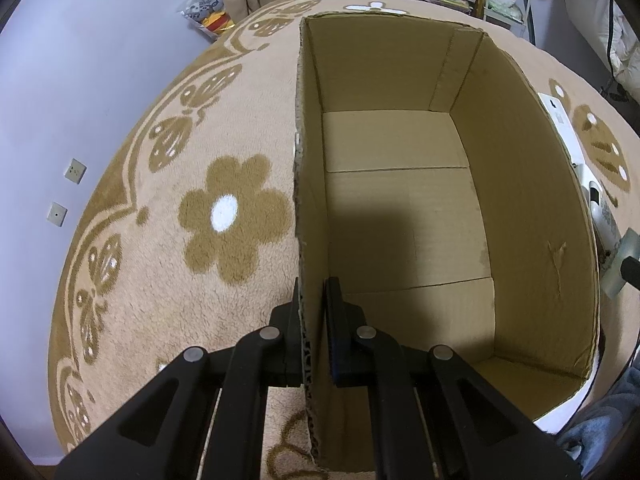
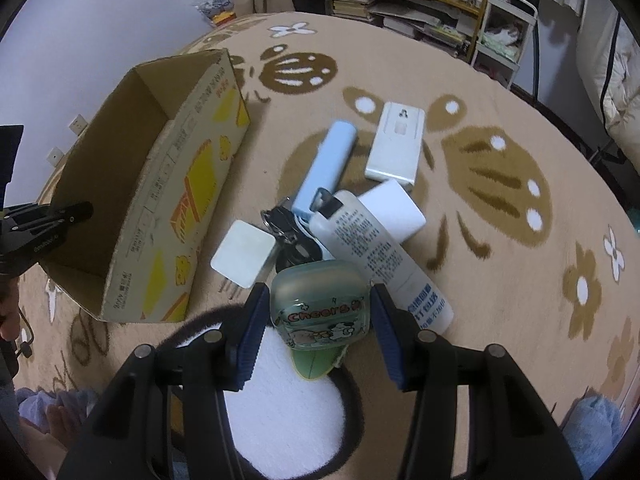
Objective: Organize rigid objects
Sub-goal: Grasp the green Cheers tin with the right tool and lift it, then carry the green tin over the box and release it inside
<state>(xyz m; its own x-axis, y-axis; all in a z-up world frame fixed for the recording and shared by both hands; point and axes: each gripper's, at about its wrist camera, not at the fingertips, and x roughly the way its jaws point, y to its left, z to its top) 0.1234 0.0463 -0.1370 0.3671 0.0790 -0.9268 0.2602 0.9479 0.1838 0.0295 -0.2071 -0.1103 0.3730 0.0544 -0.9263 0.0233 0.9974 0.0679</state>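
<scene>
Green earbud case (image 2: pixel 318 308) sits gripped between the half-open right gripper (image 2: pixel 318 316) pads, above the rug (image 2: pixel 500 280).

Both cameras looked steeply down from close by; both saw the cardboard box (image 1: pixel 400 208) (image 2: pixel 132 184) and flower rug (image 1: pixel 160 200) (image 2: pixel 500 300).

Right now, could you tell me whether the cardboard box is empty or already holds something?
Empty: the left wrist view shows only bare floor flaps inside the cardboard box; nothing lies in it.

Home room: flower-patterned rug (image 1: pixel 168 216), cluttered bookshelf (image 2: pixel 408 4), wall sockets (image 1: pixel 75 171).
</scene>
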